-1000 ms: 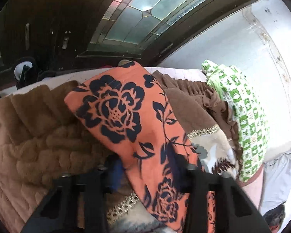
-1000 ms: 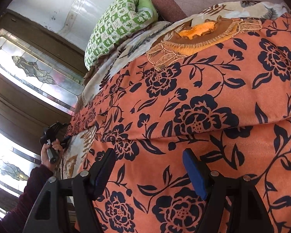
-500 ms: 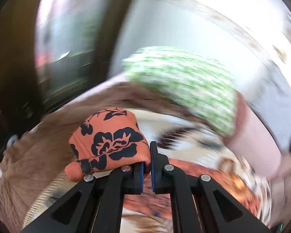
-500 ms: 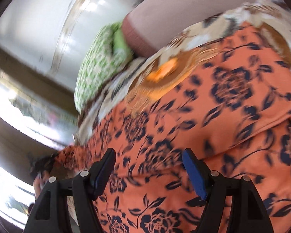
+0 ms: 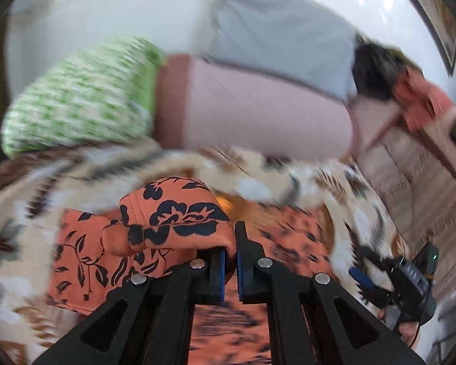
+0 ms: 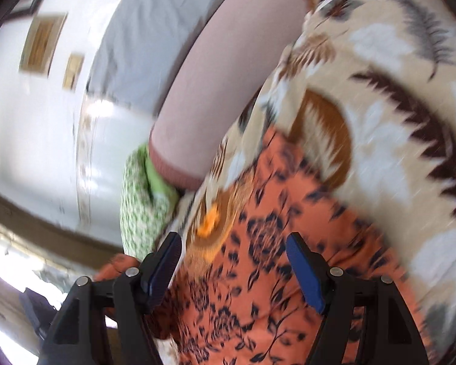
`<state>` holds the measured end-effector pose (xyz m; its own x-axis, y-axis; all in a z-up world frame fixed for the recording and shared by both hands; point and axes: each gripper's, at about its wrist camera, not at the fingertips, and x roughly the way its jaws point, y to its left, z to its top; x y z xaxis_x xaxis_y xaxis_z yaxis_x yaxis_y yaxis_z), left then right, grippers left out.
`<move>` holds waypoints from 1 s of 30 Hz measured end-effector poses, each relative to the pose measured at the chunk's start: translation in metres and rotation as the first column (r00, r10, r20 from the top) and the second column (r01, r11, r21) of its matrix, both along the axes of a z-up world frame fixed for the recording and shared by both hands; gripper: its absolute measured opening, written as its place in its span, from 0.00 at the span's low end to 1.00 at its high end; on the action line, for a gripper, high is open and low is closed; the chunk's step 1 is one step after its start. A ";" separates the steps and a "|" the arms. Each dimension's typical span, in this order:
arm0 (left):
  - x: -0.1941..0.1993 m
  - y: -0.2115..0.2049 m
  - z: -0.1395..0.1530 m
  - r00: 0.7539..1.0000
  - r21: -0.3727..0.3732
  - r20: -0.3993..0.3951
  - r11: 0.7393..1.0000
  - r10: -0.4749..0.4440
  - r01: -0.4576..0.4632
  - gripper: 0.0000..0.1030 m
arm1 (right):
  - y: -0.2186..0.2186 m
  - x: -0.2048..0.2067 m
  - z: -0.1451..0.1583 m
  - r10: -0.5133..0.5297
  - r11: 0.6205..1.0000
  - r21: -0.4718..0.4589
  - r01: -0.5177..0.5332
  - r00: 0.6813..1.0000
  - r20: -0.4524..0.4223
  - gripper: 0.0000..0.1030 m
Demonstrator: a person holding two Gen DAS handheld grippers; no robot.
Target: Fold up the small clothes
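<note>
An orange garment with a black flower print [image 5: 179, 222] lies spread on a patterned blanket [image 5: 39, 188]. My left gripper [image 5: 230, 240] is shut on a bunched corner of that garment, which humps up just left of the pads and is carried over the flat part. In the right wrist view the same orange garment [image 6: 258, 273] stretches under my right gripper [image 6: 234, 261], whose blue-padded fingers stand wide apart with nothing clamped between them. The right gripper [image 5: 380, 276] also shows at the lower right of the left wrist view, a hand below it.
A green-and-white checked pillow [image 5: 76, 97] and a pink bolster [image 5: 258, 109] lie behind the blanket, with a grey cushion [image 5: 276, 30] against the white wall. A wooden bed frame [image 5: 425, 188] runs along the right. A window [image 6: 9, 261] is at lower left.
My left gripper has closed on a corner of the orange garment and swung it far across, away from the window toward the pillows. My right gripper has swept sideways, still open.
</note>
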<state>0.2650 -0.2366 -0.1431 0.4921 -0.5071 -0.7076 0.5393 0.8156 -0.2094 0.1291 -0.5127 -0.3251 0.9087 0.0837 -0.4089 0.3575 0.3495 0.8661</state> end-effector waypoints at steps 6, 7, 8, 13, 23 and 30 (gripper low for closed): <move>-0.014 -0.097 -0.068 0.983 0.146 -0.140 0.980 -0.115 0.135 0.49 | -0.032 -0.021 -0.009 -0.095 0.993 0.072 0.094 0.996 0.006 0.72; -0.020 -0.102 -0.074 0.983 0.193 -0.133 0.970 -0.124 0.149 0.62 | -0.036 -0.022 -0.010 -0.093 0.993 0.080 0.092 0.996 0.008 0.72; -0.023 -0.104 -0.075 0.986 0.219 -0.110 0.964 -0.128 0.149 0.63 | -0.037 -0.020 -0.009 -0.089 0.992 0.085 0.088 0.996 0.009 0.72; -0.023 -0.051 -0.042 0.995 0.090 -0.034 0.992 -0.089 0.091 0.68 | -0.038 -0.017 -0.013 -0.046 0.994 0.098 0.044 0.999 0.009 0.74; -0.016 0.089 -0.072 0.952 -0.074 -0.075 0.951 0.296 -0.301 0.77 | 0.014 0.023 0.006 0.156 0.988 -0.031 -0.154 0.987 0.036 0.74; 0.002 0.142 -0.127 0.847 0.051 -0.083 0.851 0.526 -0.523 0.76 | 0.115 0.069 0.038 0.527 0.830 -0.258 -0.495 0.848 0.067 0.74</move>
<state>0.2667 -0.0947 -0.2700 0.6129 -0.1731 -0.7710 0.0096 0.9773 -0.2118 0.1978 -0.3979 -0.2872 0.8071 0.4719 -0.3549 -0.0358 0.6392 0.7682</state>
